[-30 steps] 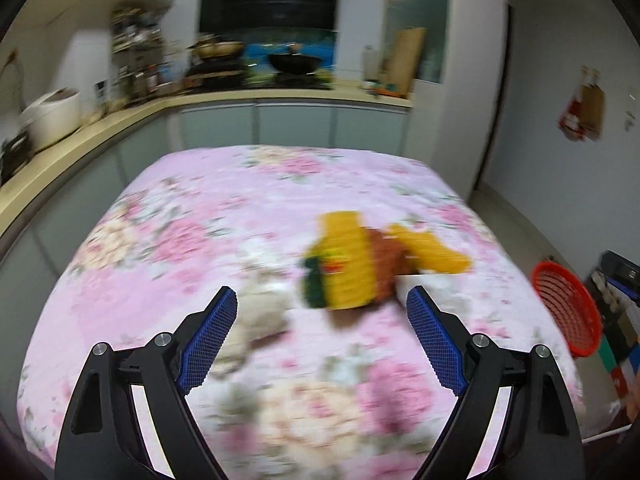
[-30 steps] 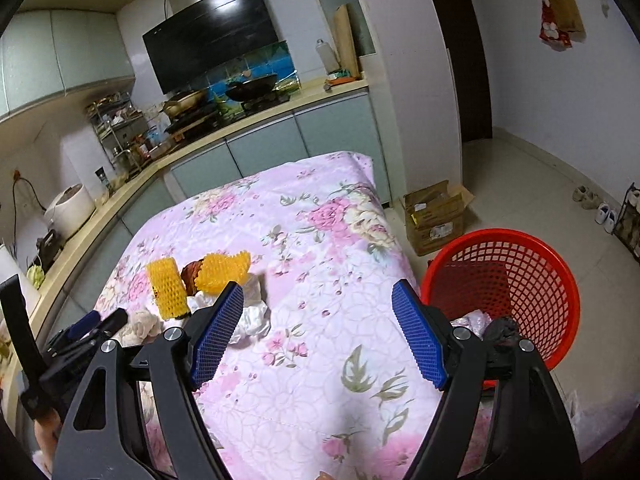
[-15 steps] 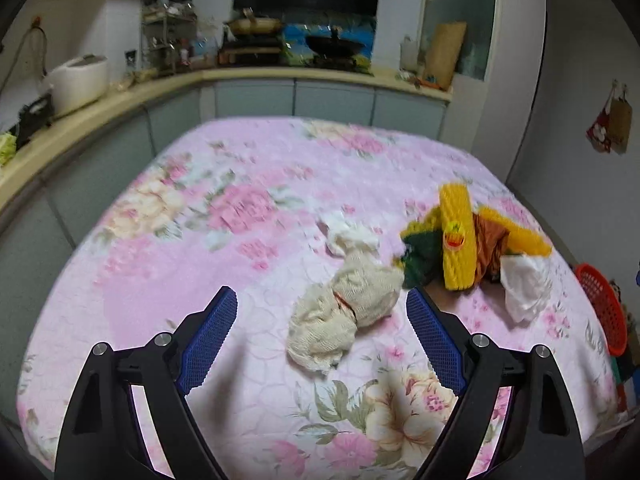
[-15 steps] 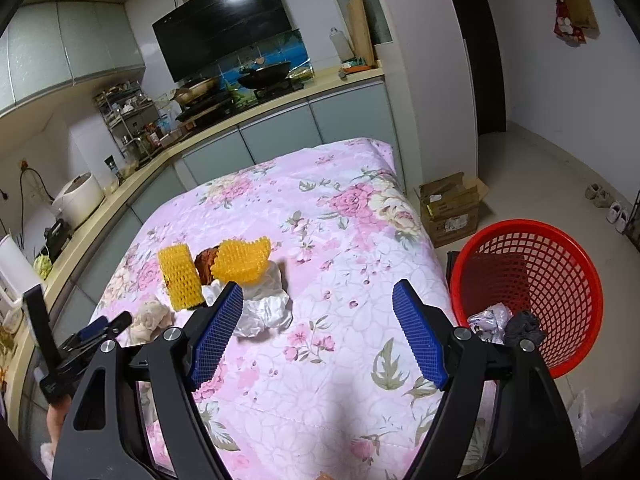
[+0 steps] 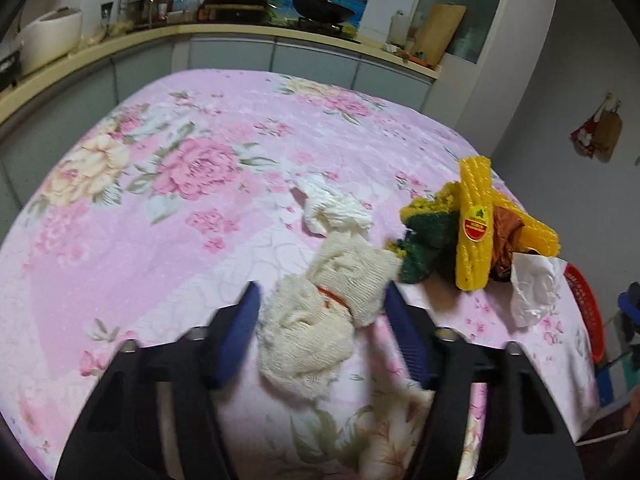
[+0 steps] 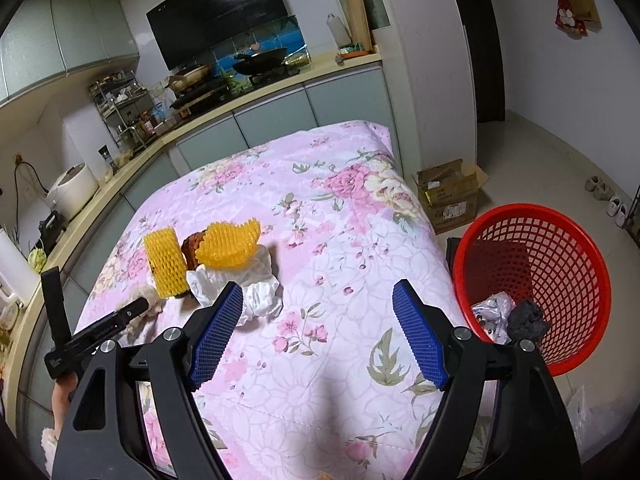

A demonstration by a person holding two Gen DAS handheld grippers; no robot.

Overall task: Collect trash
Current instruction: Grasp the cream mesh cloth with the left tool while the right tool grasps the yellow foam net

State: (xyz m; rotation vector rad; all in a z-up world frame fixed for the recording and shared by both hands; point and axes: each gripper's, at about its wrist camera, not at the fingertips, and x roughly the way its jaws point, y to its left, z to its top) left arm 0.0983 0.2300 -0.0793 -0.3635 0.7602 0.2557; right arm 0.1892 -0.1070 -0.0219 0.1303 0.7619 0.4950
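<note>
Left tool (image 5: 320, 332): jaws have just been closing around the cream cotton rag (image 5: 332, 308); its blue pads flank the rag, and contact cannot be confirmed through the blur. Right tool (image 6: 318, 336): jaws wide apart, nothing between them.

The rag lies on the floral tabletop (image 5: 160, 208). Just beyond it sits a white tissue wad (image 5: 336, 210). To its right: a green scouring pad (image 5: 424, 246), yellow foam netting (image 5: 474, 232) bearing a red-and-green sticker with unreadable text, brown wrapping (image 5: 506, 236) and crumpled white paper (image 5: 534, 290).

The red basket (image 6: 532, 256) stands on the floor beside the tabletop, already holding scraps. A cardboard box (image 6: 450, 194) stands behind it.
</note>
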